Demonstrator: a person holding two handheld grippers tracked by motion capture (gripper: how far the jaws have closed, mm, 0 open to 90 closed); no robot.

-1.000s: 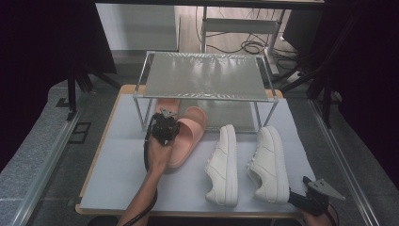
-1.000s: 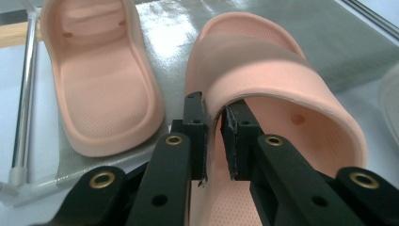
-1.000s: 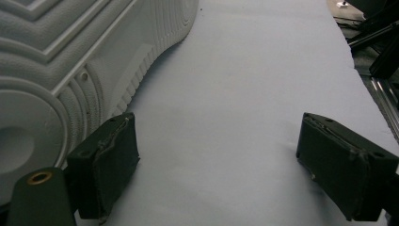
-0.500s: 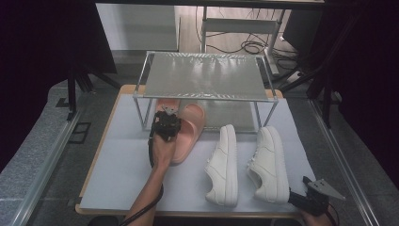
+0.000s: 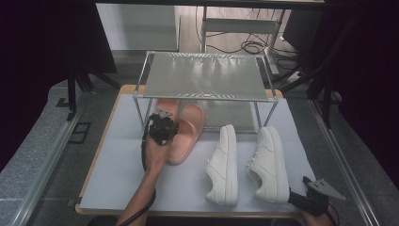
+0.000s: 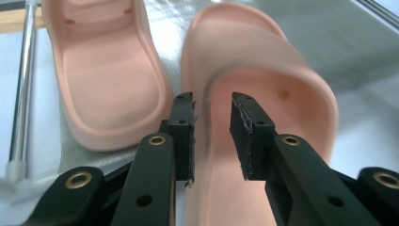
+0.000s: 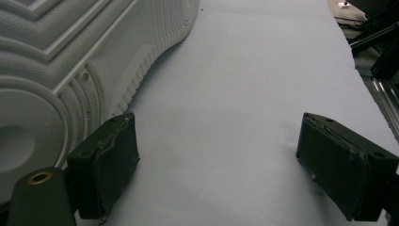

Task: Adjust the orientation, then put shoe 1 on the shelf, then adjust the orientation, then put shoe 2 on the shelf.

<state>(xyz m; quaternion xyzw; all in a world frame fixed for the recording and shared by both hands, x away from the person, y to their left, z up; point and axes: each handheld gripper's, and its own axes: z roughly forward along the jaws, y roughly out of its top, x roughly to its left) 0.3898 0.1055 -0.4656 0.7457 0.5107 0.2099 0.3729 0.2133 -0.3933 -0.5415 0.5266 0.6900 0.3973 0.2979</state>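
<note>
Your left hand-held gripper is hovering over right-hand pink slipper, jaws narrowly apart, straddling its inner rim, not clamping. Slipper is lying on bench by rack, beside other pink slipper. Your right hand-held gripper is gaping wide beside white sneaker.

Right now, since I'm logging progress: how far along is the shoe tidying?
Done: one pink slipper lies under the rack. In hand: the left gripper has its jaws close around the second slipper at its rim, toe under the rack. Left: the left sneaker and right sneaker wait on the table, the right gripper open beside the latter.
</note>
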